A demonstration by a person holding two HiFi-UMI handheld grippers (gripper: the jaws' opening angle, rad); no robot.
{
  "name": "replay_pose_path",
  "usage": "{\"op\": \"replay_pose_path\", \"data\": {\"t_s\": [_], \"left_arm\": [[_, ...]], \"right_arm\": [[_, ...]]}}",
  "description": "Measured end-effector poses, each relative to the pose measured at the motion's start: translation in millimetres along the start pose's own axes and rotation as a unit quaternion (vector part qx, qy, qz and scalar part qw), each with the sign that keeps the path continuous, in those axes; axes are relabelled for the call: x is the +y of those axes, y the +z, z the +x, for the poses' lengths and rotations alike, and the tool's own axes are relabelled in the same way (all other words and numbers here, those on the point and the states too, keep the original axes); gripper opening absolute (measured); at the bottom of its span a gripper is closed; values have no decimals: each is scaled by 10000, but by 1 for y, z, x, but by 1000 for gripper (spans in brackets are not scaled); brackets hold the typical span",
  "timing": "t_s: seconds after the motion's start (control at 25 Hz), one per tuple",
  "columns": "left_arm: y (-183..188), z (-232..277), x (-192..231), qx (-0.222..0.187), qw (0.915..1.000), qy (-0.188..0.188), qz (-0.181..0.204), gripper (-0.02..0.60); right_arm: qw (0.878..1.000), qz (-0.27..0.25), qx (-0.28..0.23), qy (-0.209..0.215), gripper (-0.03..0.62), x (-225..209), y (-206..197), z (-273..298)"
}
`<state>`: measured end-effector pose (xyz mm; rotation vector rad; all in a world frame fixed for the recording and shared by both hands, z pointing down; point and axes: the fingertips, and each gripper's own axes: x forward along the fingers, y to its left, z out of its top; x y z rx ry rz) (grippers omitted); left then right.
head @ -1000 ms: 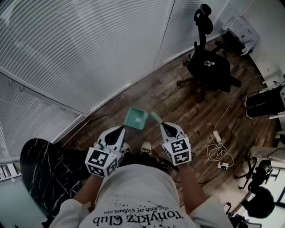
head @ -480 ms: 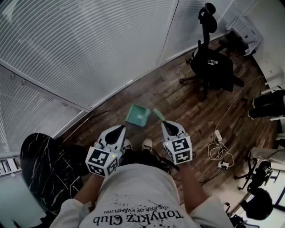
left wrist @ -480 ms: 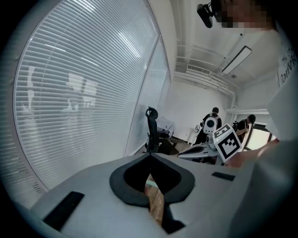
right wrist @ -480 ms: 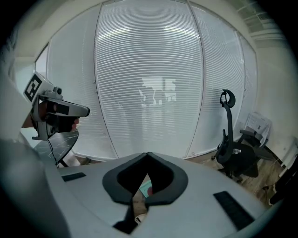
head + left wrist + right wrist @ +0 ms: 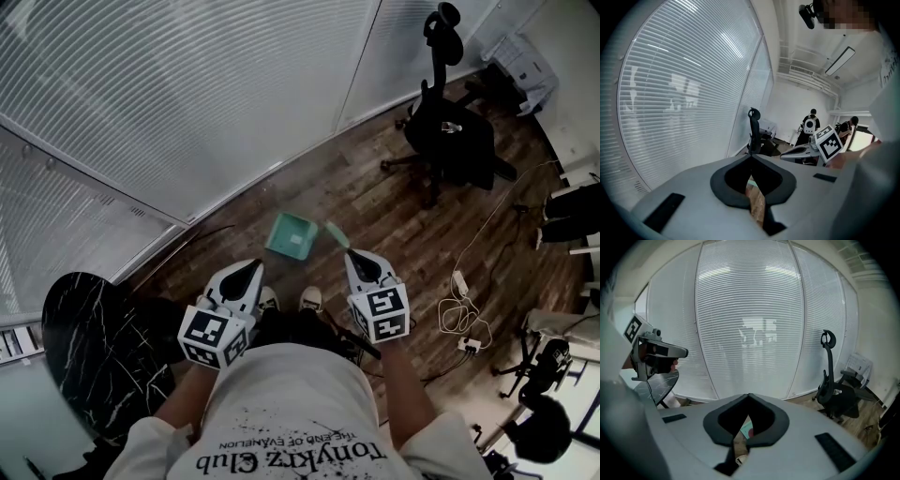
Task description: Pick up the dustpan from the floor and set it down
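Green dustpan (image 5: 289, 235) sits on the floor (image 5: 394, 234) just ahead of the feet. Left gripper (image 5: 247, 274) and right gripper (image 5: 361, 261) both have fingers clenched on nothing, so I'd open the right one, crouch low and grab the handle (image 5: 336, 233) squarely

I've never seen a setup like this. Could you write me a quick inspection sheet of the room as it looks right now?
Surface: wooden floor, with the person's shoes on it.
Job's things: green dustpan lies on the floor ahead of the shoes, not held.
Clutter: nothing seen close to the dustpan.
Grippers: left gripper and right gripper are held out in front of the person, fingers together, nothing between them.
Cables: white cable coiled on the floor at the right.
Surroundings: slatted blinds ahead, black office chair at upper right, dark marbled round table at left.
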<state>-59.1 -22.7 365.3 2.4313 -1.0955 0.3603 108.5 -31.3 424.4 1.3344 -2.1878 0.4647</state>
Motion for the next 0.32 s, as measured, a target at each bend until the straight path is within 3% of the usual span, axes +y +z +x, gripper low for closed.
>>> {"op": "replay_pose_path", "data": {"t_s": [0.32], "left_arm": [[-2,-1,0,-11,10000,4,18,23]], "right_arm": [[10000,-64,-9,1,23,1,-1,0]]}}
